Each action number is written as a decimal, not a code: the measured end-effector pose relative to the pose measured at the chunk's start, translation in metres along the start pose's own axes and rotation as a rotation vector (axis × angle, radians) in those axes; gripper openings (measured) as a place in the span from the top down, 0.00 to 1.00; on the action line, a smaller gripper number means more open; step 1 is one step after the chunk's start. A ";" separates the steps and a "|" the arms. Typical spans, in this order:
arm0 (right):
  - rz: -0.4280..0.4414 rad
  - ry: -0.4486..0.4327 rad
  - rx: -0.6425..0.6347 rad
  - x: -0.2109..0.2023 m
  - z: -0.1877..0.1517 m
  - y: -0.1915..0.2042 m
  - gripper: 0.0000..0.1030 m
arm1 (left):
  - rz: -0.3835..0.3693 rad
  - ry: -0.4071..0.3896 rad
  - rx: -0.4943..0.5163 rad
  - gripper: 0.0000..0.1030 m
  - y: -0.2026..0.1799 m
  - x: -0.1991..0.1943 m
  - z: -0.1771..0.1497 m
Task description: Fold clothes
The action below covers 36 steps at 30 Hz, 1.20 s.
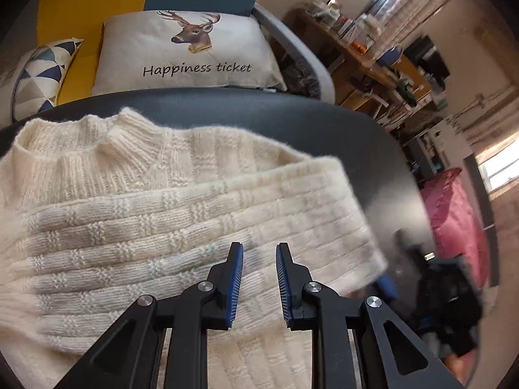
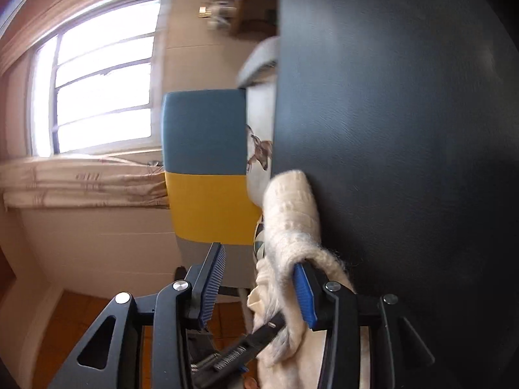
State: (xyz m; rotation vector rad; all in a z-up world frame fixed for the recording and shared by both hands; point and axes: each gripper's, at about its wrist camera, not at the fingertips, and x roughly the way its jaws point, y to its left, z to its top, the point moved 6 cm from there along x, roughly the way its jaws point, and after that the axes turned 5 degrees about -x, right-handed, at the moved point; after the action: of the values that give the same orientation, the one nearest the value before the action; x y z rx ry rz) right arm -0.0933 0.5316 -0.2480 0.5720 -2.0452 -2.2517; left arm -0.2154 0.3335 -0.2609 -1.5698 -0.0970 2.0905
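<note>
Dark round bench (image 1: 324,123) before a sofa with cushions. Cream knit sweater (image 1: 168,214) spread on bench, collar far, one panel laid across body. Soft, thick, fuzzy, light; drapes and snags readily. Best taken at doubled edges or hem. Left tongs (image 1: 259,278) narrowly parted above knit, empty. Right tongs (image 2: 259,278) wide, one finger (image 2: 305,291) under sweater edge.

sweater (image 1: 181,214): lower part and left side cut off by the frame edge.
right edge of sweater: motion-blurred.
clutter on floor (image 1: 451,304): blurred, cannot tell what.
shelf items (image 1: 356,32): too small to tell.
right gripper (image 2: 259,278): one finger partly under knit.
</note>
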 end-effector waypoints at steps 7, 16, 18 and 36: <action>-0.213 0.141 -0.163 -0.021 -0.015 0.000 0.59 | -0.020 -0.038 0.062 0.81 -0.009 -0.007 -0.001; -0.326 0.259 -0.496 0.021 0.052 0.047 0.59 | -0.187 -0.071 0.087 0.81 -0.052 -0.018 0.016; -0.335 0.330 -0.452 0.043 0.060 0.037 0.59 | -0.182 -0.059 0.103 0.81 -0.062 -0.007 0.013; -0.549 0.428 -0.925 0.089 0.028 0.039 0.90 | -0.186 0.014 0.161 0.81 -0.066 0.032 -0.013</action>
State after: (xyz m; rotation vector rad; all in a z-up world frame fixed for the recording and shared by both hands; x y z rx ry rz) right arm -0.1928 0.5283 -0.2294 1.4145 -0.5568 -2.6462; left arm -0.1859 0.4015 -0.2691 -1.4235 -0.0650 1.8946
